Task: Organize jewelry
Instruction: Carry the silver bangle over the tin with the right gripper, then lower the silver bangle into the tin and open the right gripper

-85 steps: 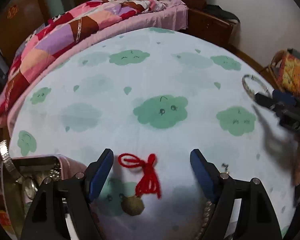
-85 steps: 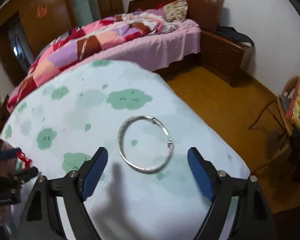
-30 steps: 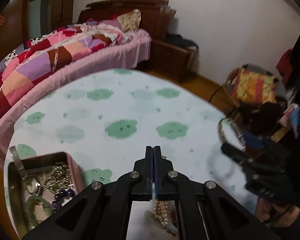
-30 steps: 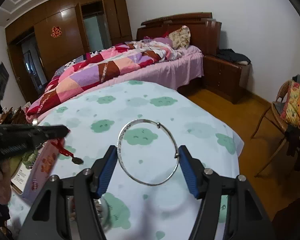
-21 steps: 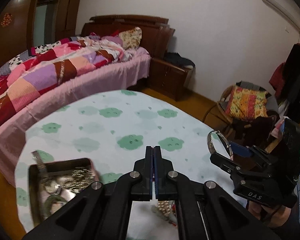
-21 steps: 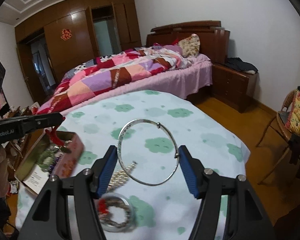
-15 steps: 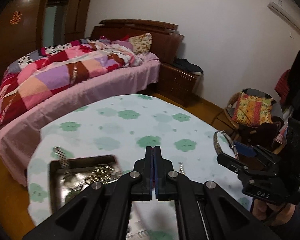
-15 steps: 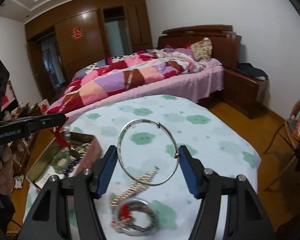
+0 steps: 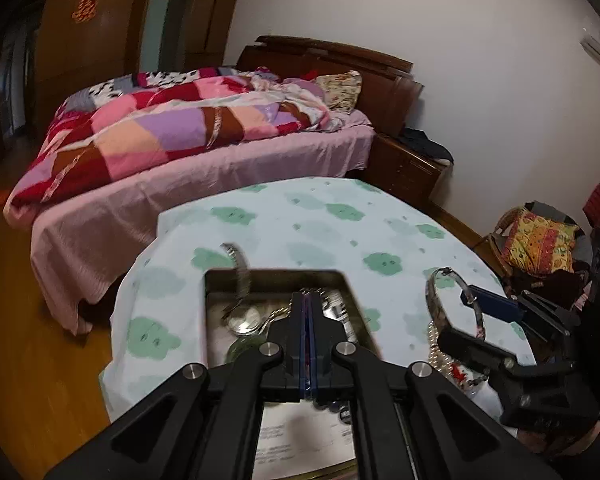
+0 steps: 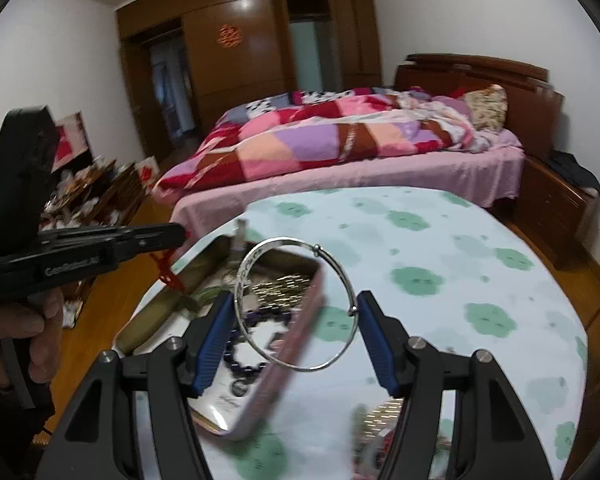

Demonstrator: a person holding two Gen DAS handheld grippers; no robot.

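Observation:
My left gripper is shut, its tips above the open metal tin. In the right wrist view this left gripper pinches a red cord, which dangles over the tin's left edge; in the left wrist view the cord is hidden. Between the blue pads of my right gripper sits a thin silver bangle, held above the tin's right side. From the left wrist view, the right gripper and its bangle hover just right of the tin.
The tin holds a watch, dark beads and chains. A pearl necklace lies on the cloud-print tablecloth right of the tin. A bed with a patchwork quilt stands beyond the table, and a cushioned chair stands at the right.
Both grippers have swung left across the table. The tin, earlier at the lower left, now lies under the left gripper and the bangle. Both grips are unchanged.

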